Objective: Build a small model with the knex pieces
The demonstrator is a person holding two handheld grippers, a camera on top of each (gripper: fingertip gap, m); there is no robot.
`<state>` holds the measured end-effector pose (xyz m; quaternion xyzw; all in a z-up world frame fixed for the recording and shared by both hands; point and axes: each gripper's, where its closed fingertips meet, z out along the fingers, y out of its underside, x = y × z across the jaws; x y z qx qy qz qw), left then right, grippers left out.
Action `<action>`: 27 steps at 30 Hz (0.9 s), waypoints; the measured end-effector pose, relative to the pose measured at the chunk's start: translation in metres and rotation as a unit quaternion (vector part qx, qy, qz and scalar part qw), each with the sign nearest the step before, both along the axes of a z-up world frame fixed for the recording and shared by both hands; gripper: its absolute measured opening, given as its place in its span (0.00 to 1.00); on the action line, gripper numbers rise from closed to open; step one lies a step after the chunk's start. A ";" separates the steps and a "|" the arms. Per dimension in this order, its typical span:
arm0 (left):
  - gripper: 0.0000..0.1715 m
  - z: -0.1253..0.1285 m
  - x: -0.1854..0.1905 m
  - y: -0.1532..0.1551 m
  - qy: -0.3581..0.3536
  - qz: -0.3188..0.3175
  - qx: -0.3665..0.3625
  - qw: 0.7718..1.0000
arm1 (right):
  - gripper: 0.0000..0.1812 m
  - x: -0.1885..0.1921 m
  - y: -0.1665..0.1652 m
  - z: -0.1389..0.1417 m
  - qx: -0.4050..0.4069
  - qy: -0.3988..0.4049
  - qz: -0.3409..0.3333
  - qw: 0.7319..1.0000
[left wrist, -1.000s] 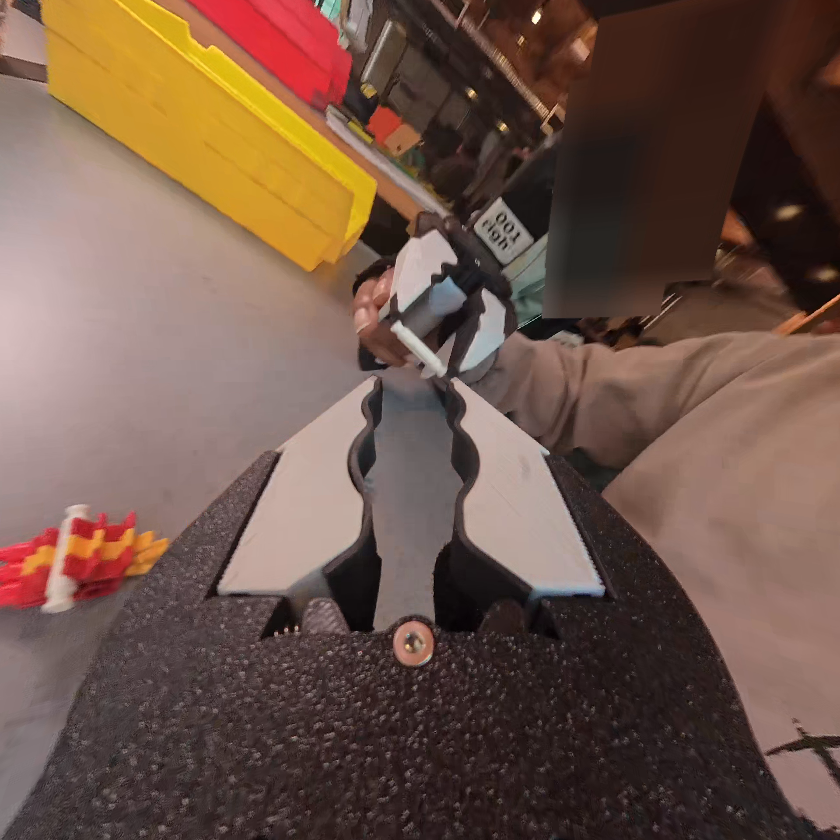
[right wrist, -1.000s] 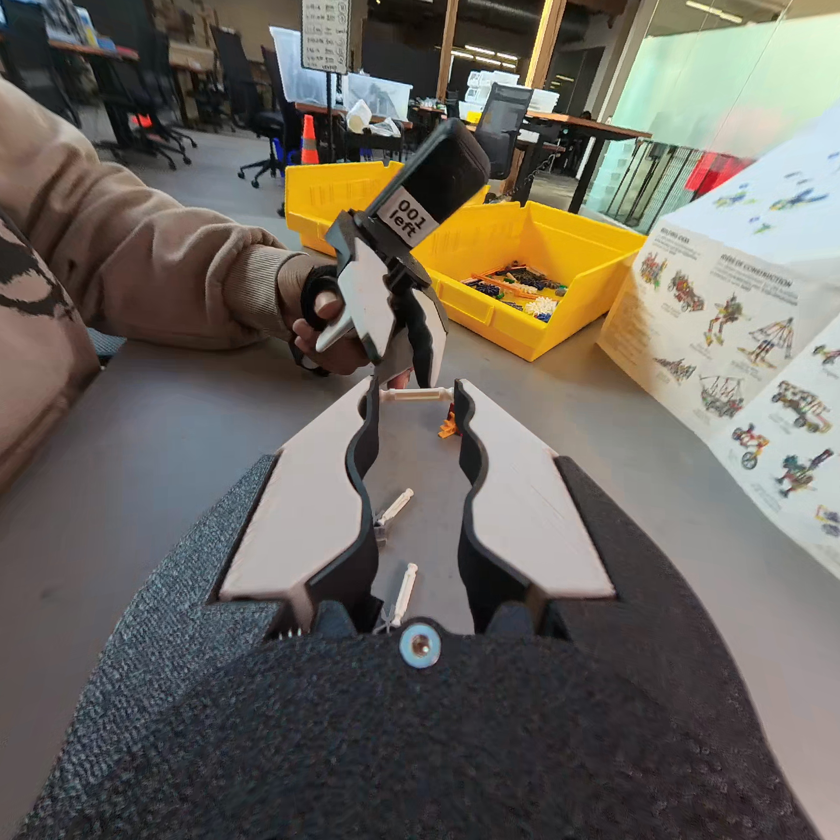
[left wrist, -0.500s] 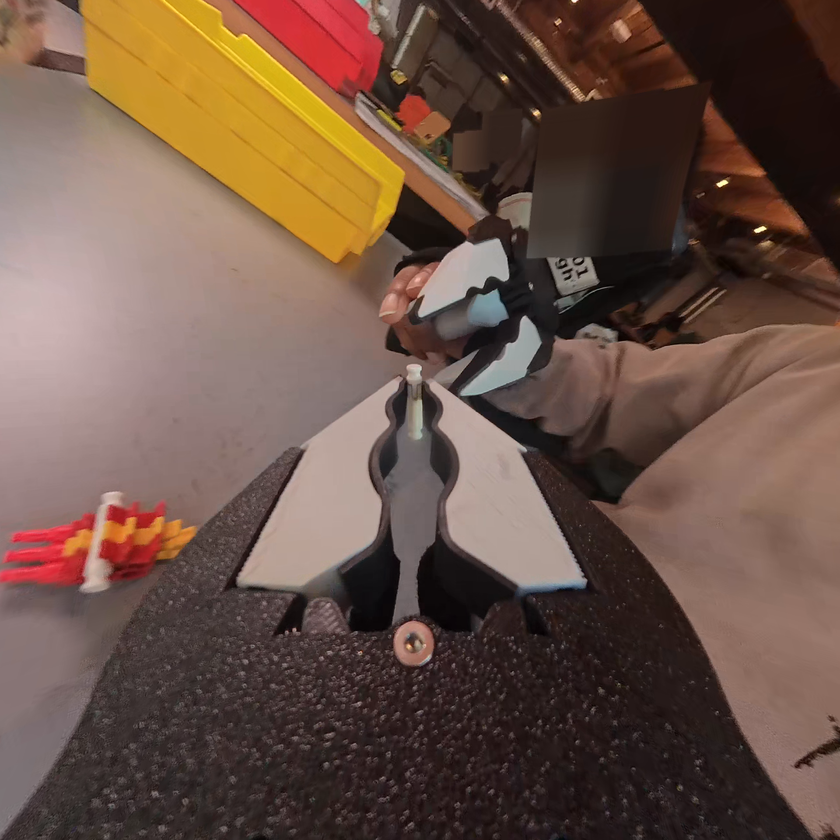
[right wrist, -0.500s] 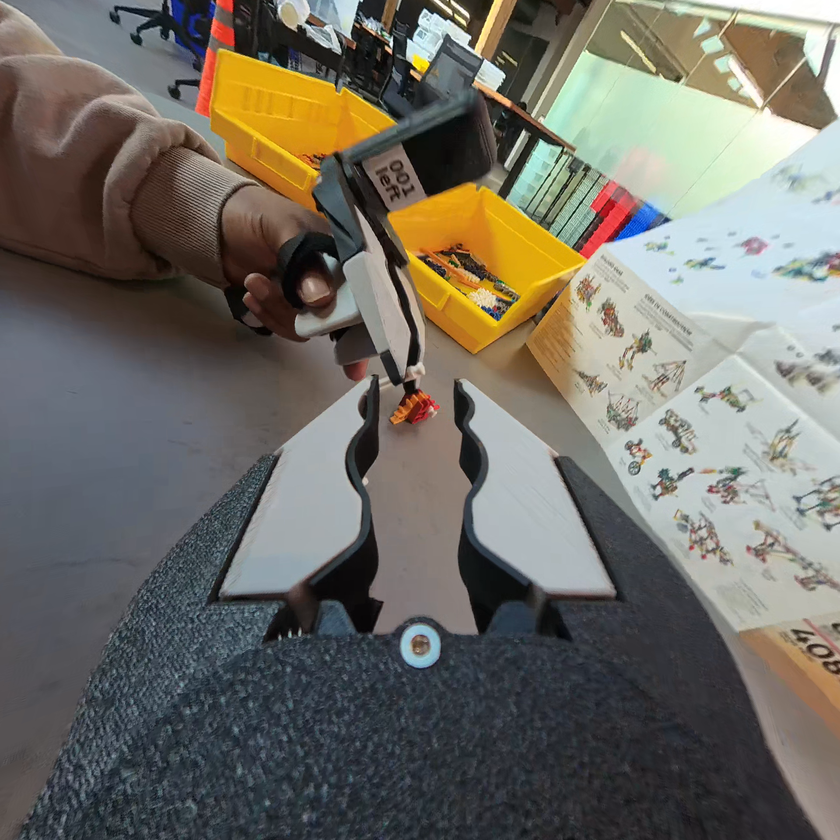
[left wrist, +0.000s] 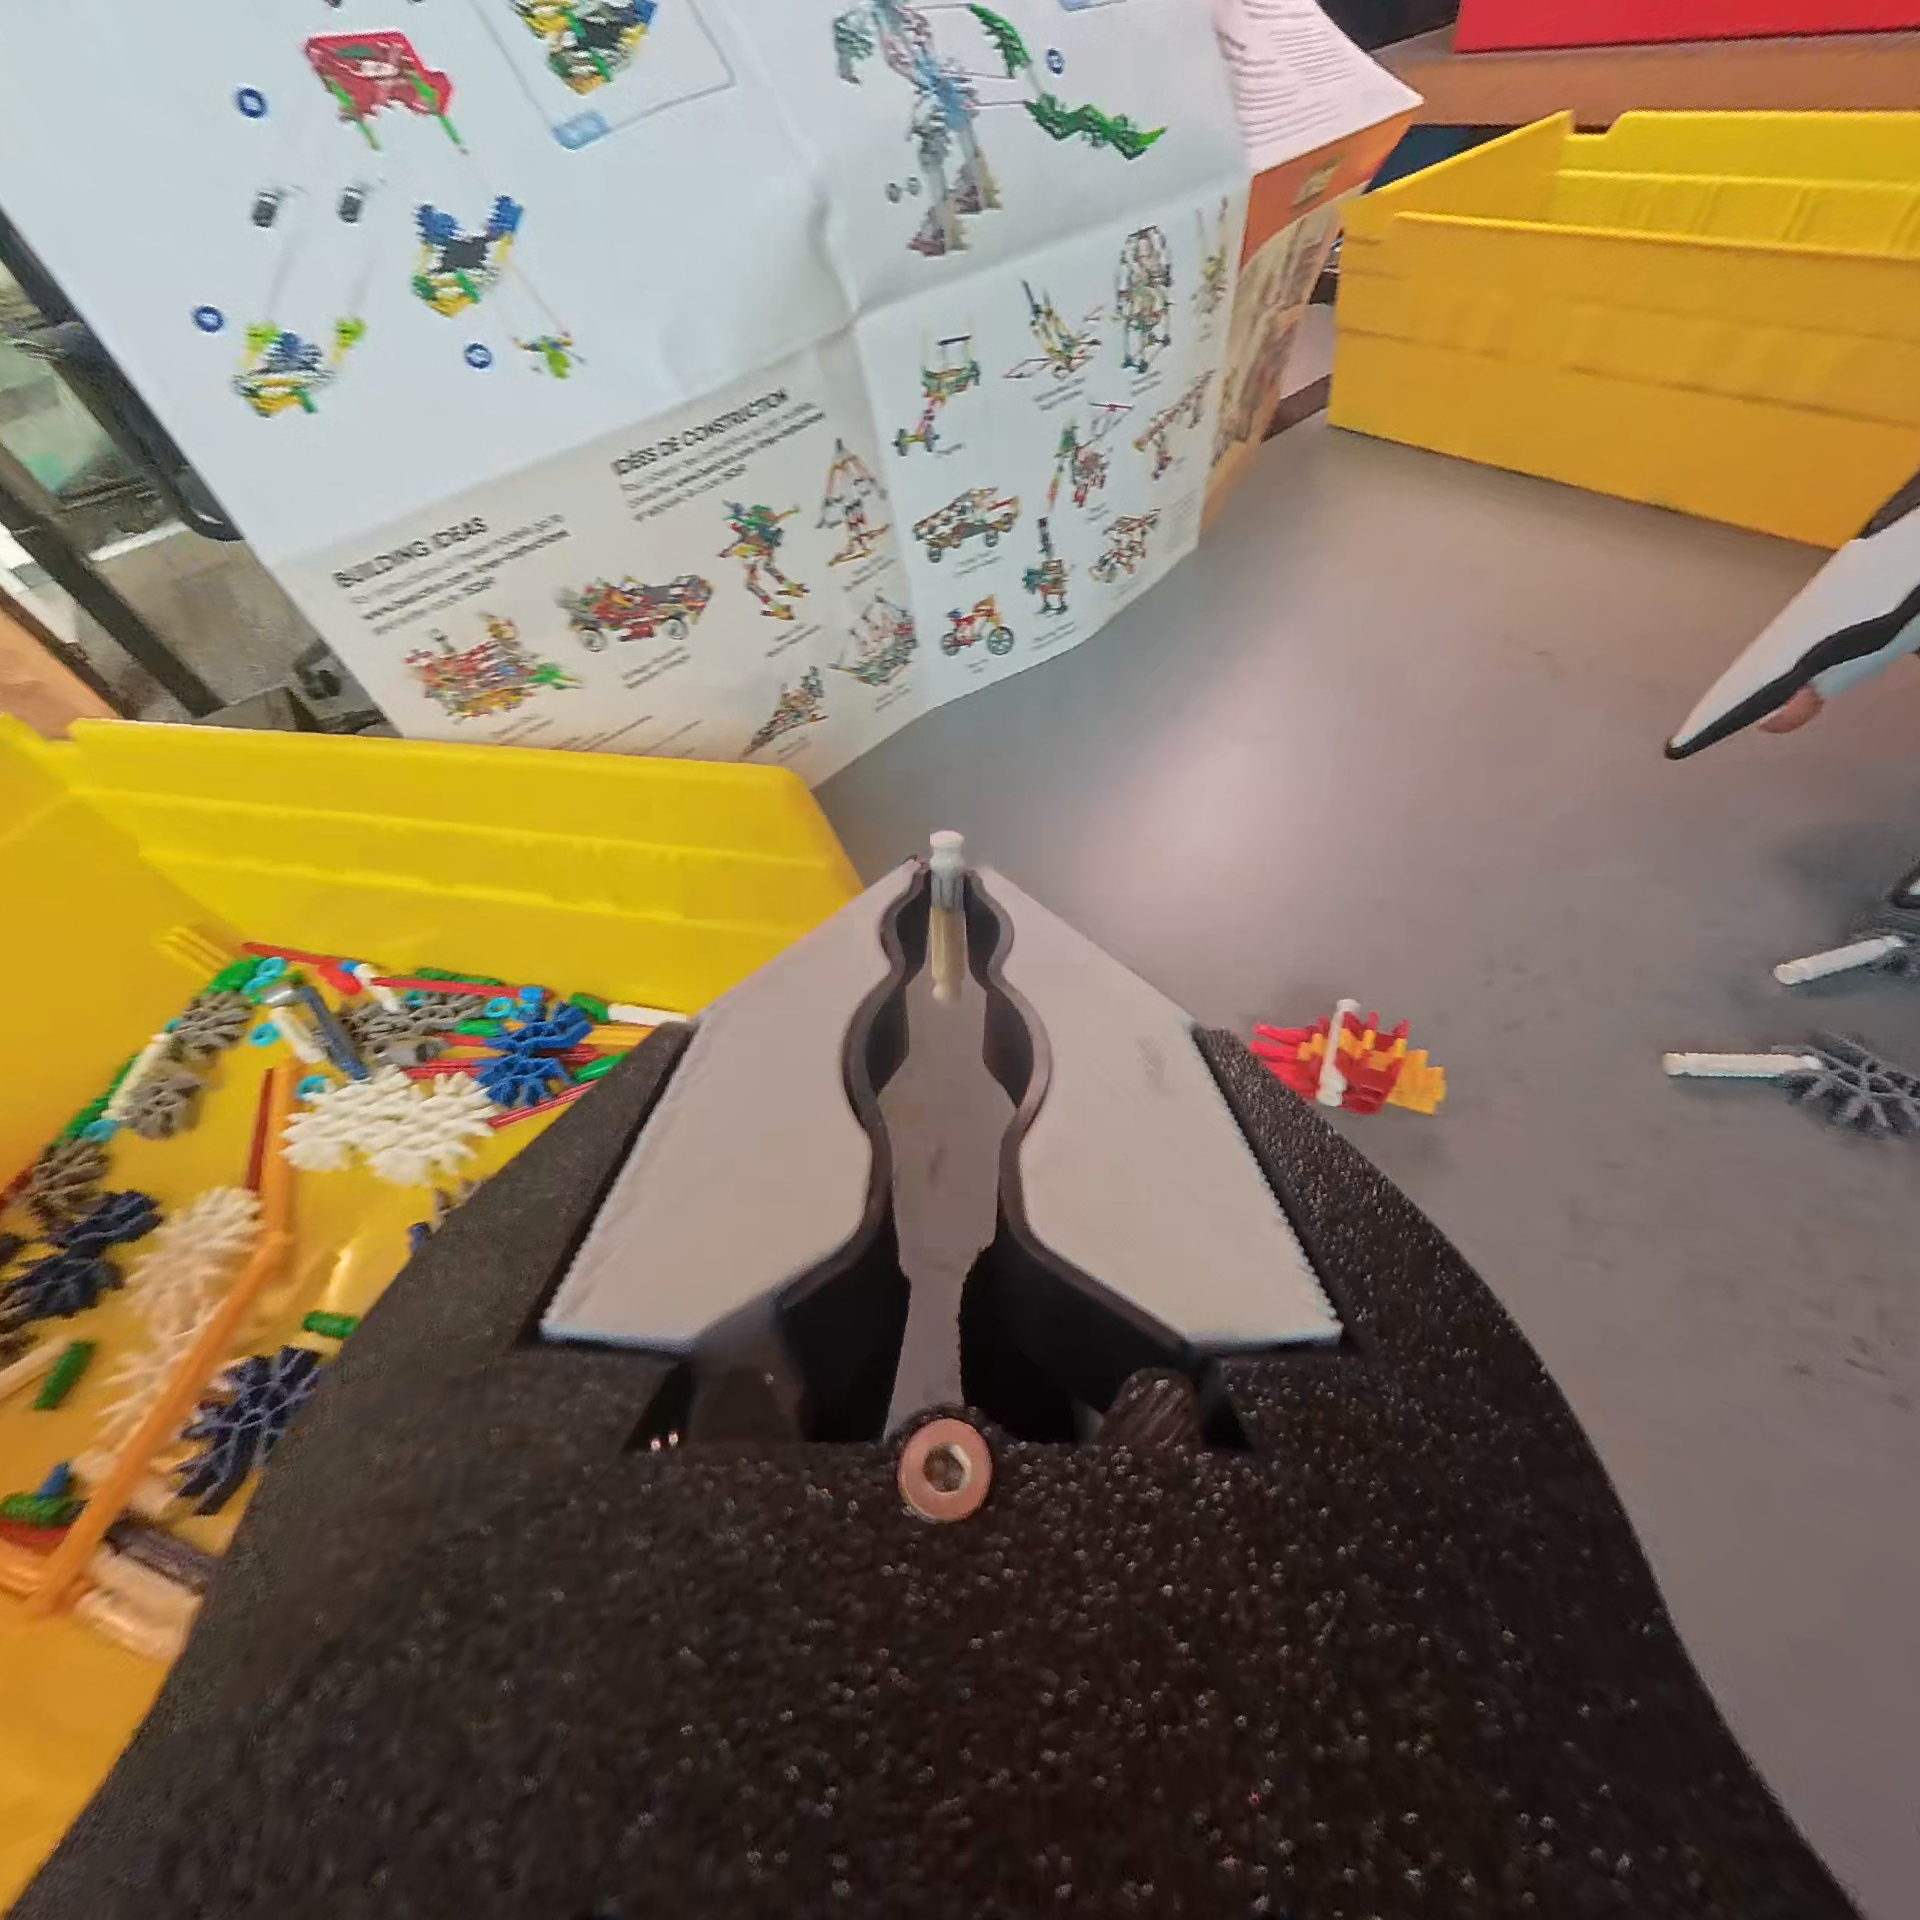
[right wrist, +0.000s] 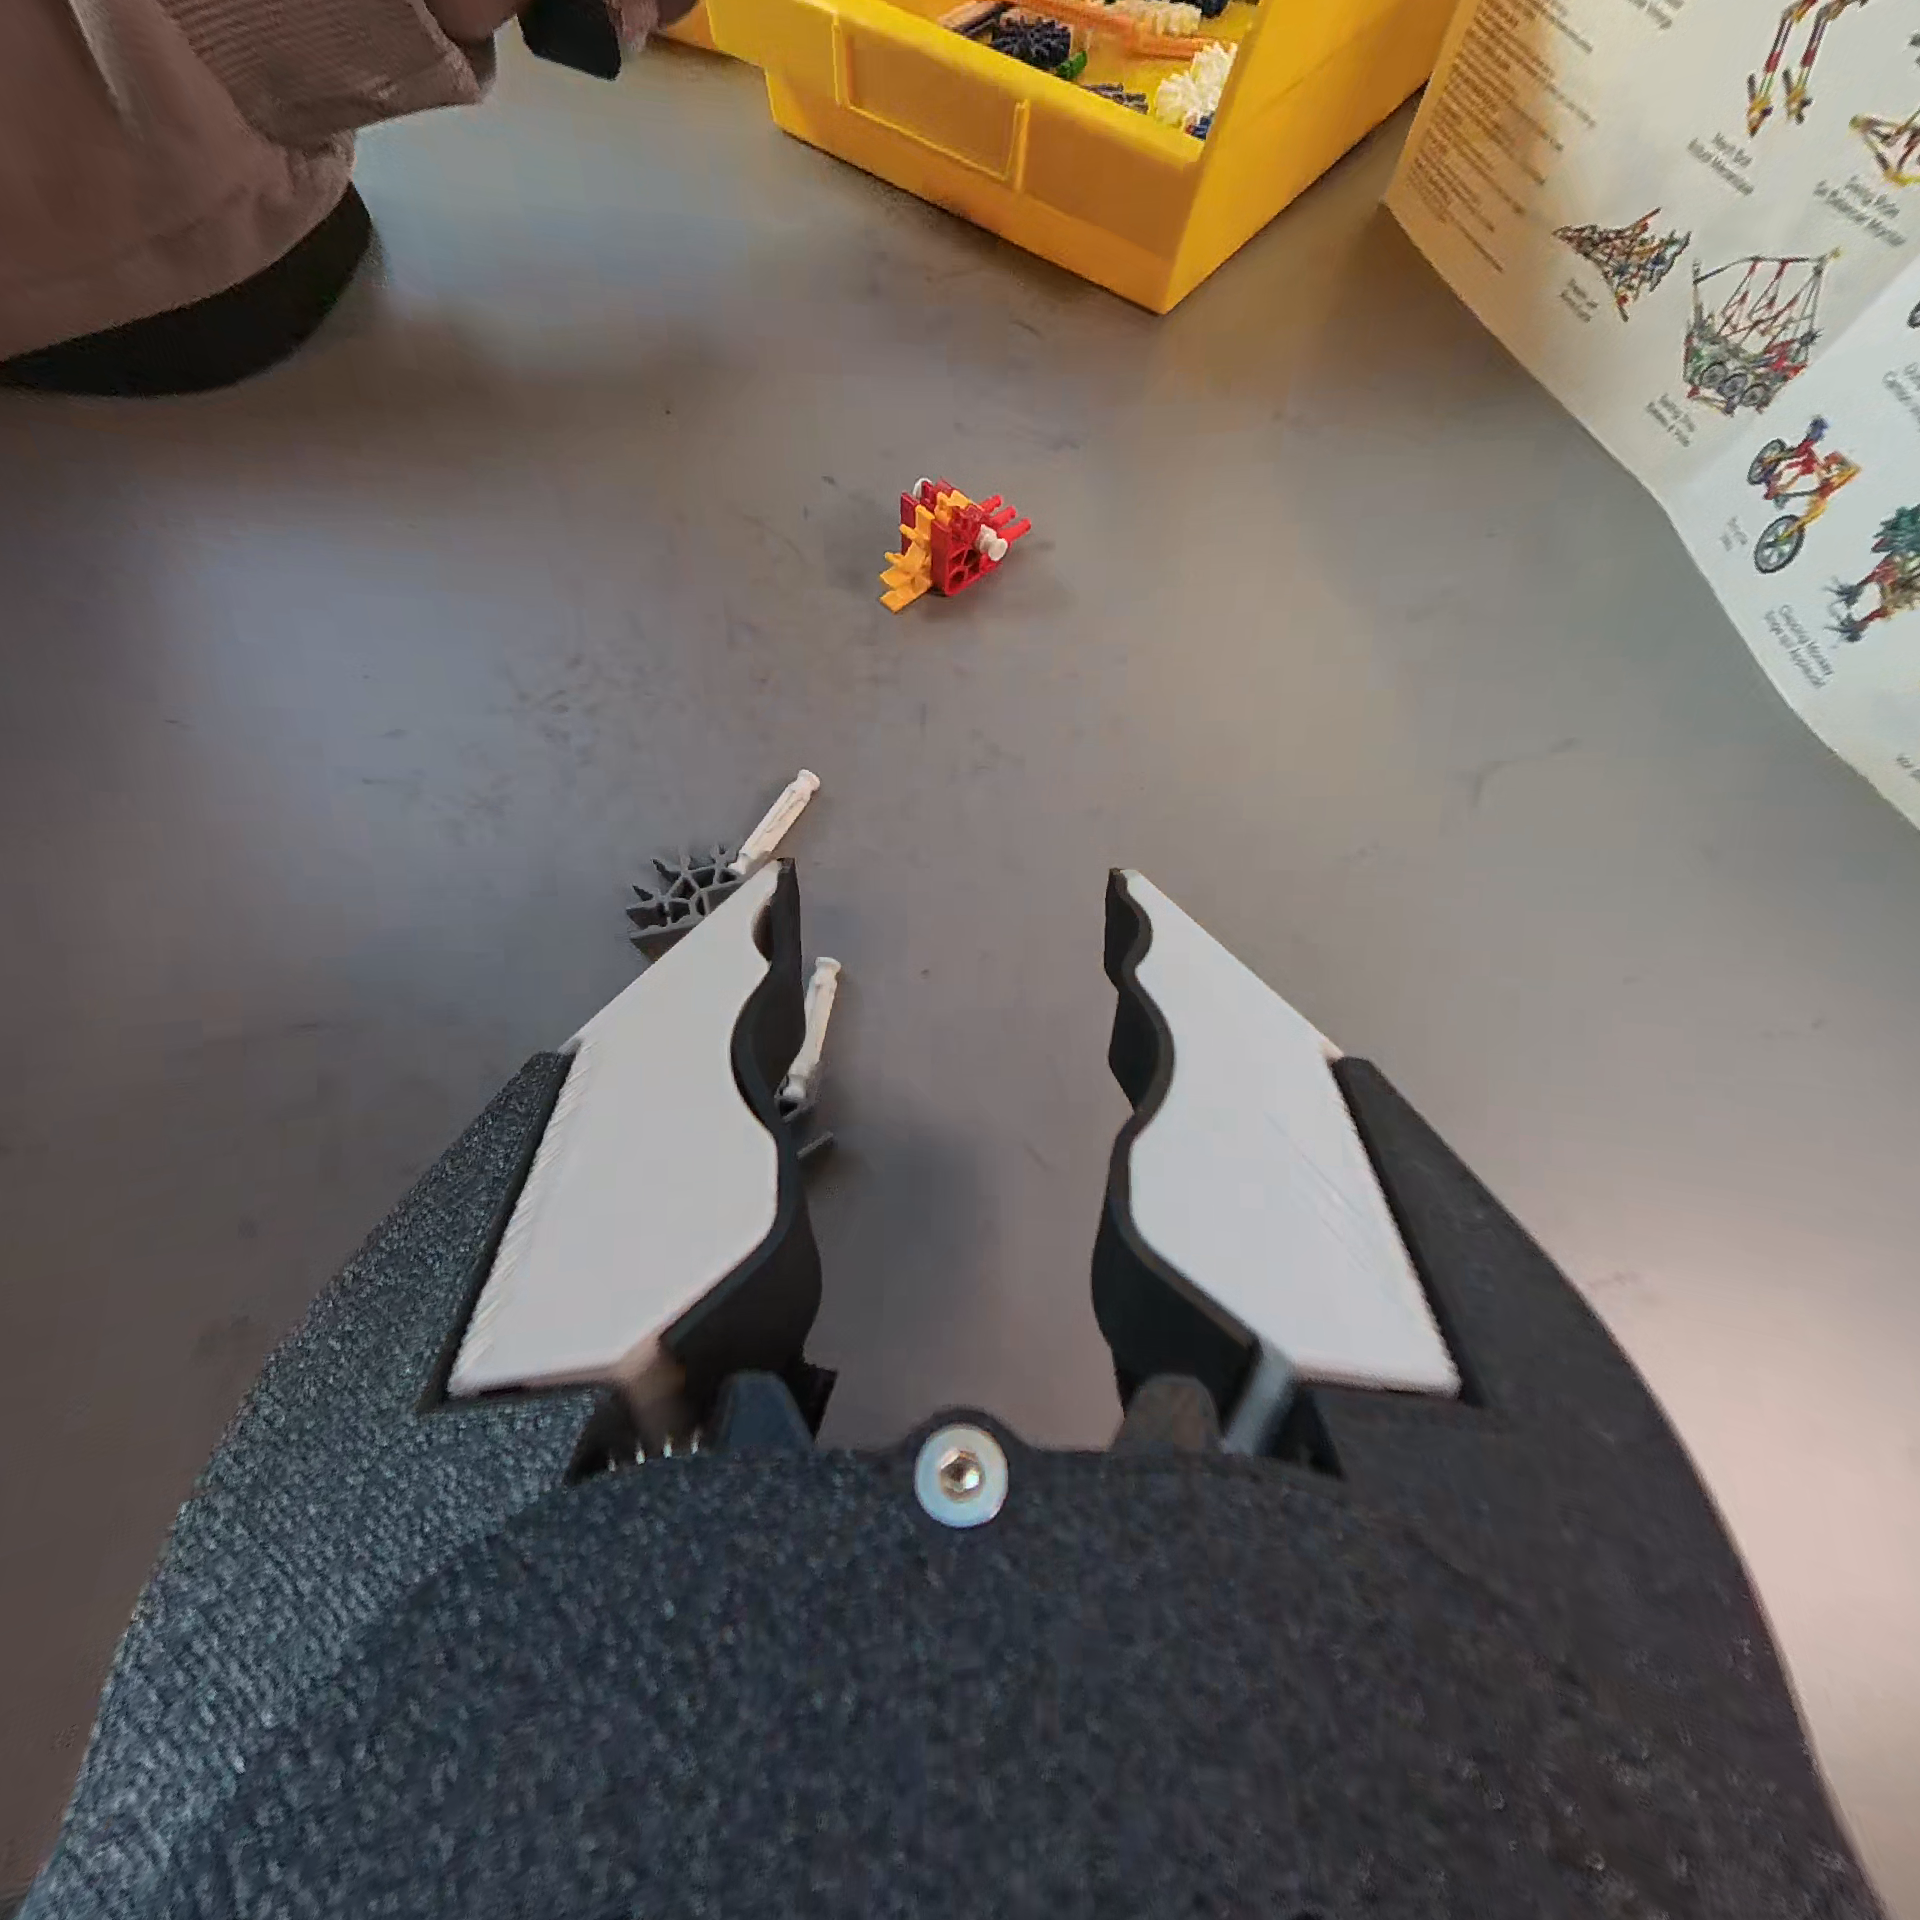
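My left gripper [left wrist: 948,883] is shut on a short white rod [left wrist: 945,914], whose end sticks out past the fingertips. It hangs by the edge of a yellow bin [left wrist: 436,831] full of loose construction pieces. A small red, orange and yellow assembly [left wrist: 1351,1065] with a white rod through it lies on the grey table, also in the right wrist view [right wrist: 951,545]. My right gripper [right wrist: 951,883] is open and empty, low over the table. A grey connector with a white rod [right wrist: 717,868] lies by its left fingertip. Another white rod on a grey connector [right wrist: 814,1029] lies beside the left finger.
A large folded instruction sheet [left wrist: 727,364] stands behind the bin, also showing at the right of the right wrist view [right wrist: 1766,312]. A second yellow bin [left wrist: 1662,312] is at the far right. The person's sleeve [right wrist: 177,156] rests on the table at upper left. One gripper's finger ends stand about 25 centimetres off the other's.
The left gripper has swung round from facing the person to facing the bin and sheet, keeping the white rod. The right gripper has opened wider and tilted down toward the table.
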<state>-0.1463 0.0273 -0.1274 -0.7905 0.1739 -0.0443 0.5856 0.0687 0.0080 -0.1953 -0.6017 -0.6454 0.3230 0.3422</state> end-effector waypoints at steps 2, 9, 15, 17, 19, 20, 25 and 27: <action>0.04 0.006 -0.017 0.002 0.021 0.024 0.004 0.999 | 0.31 0.001 0.004 0.000 0.004 0.002 -0.007 1.000; 0.03 0.040 -0.071 0.018 0.116 0.054 -0.055 0.990 | 0.29 -0.005 0.006 -0.001 0.012 0.016 -0.021 1.000; 0.04 0.046 -0.129 0.051 0.200 0.055 -0.179 0.962 | 0.28 -0.003 0.008 0.002 0.009 0.021 -0.029 0.999; 0.03 0.039 -0.148 0.058 0.215 0.060 -0.222 0.949 | 0.28 -0.003 0.007 0.001 0.014 0.017 -0.028 0.999; 0.04 0.031 -0.160 0.065 0.222 0.062 -0.242 0.942 | 0.28 -0.004 0.005 -0.002 0.018 0.011 -0.025 0.999; 0.04 0.025 -0.165 0.068 0.225 0.065 -0.253 0.939 | 0.28 -0.004 0.005 -0.003 0.020 0.009 -0.024 0.999; 0.04 -0.008 -0.189 0.072 0.251 0.073 -0.301 0.917 | 0.28 -0.004 0.006 -0.001 0.019 0.016 -0.028 0.999; 0.04 -0.015 -0.195 0.074 0.249 0.075 -0.309 0.915 | 0.28 -0.004 0.007 0.000 0.016 0.018 -0.030 0.999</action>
